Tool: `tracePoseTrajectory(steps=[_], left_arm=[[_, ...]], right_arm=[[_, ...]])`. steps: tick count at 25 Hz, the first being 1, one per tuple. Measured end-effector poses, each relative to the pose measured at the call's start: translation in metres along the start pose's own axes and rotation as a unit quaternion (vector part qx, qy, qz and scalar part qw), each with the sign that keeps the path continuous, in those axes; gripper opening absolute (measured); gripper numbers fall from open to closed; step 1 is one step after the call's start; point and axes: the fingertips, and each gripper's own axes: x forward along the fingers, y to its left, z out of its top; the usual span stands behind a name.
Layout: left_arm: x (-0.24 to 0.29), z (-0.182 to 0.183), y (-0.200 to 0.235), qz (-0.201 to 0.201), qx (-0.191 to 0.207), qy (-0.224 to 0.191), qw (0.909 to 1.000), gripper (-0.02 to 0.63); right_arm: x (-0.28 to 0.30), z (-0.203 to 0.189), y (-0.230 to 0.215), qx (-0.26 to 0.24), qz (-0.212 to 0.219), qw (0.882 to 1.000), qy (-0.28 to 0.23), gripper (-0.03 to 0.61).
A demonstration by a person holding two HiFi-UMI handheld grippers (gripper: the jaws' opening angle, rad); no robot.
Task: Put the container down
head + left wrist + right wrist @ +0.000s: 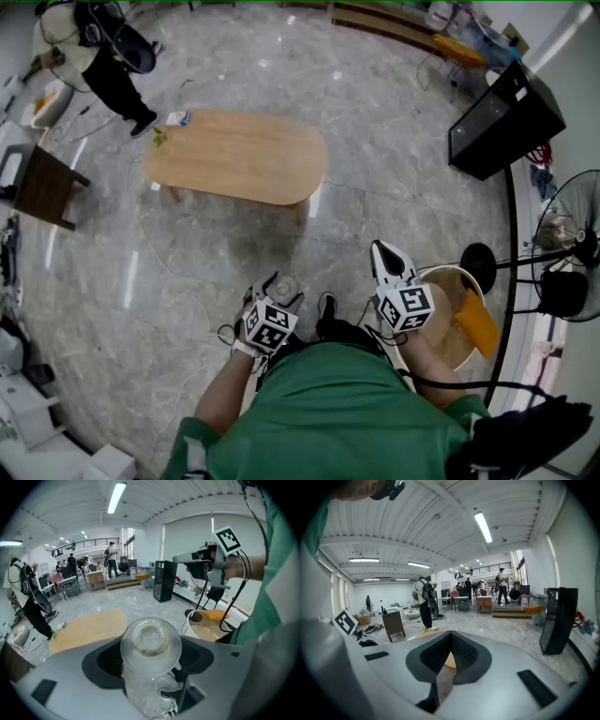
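Observation:
A clear plastic container sits between the jaws of my left gripper, which is shut on it, bottom end facing forward. In the head view the same container shows at the tip of the left gripper, held close in front of the person's body above the floor. My right gripper is shut with nothing between its pads. It is raised at the right, beside a round tub. The light wooden oval table stands well ahead of both grippers.
A round beige tub with an orange object in it stands at the right, next to a fan stand and a black speaker cabinet. A person in black stands beyond the table's left end. A dark side table stands at the left.

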Motion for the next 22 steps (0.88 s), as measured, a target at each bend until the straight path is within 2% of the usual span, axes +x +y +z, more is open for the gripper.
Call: tracePoseTrajectory(steps=[5,9,15,22], left_arm=[[-0.010,-0.002,0.001,0.024,0.016,-0.006,0.9996,0.342],[-0.020,0.006,-0.017,0.040,0.015,-0.008,0.9991,0.342],[-0.007,0.022,-0.047,0.048,0.010,-0.001,0.9988,0.342],[0.009,0.044,-0.070,0.083,-0.007,-0.001,0.9965,0.342]], right_arm=[[-0.009,0.005,-0.001,-0.001,0.002,1.000,-0.021,0.021],[-0.030,0.002,0.000,0.002,0.022,0.999,-0.026,0.021],[-0.047,-0.002,-0.024,0.025,0.045,0.998,-0.043,0.021],[-0.052,-0.001,-0.053,0.022,0.086,0.995,-0.044,0.021]])
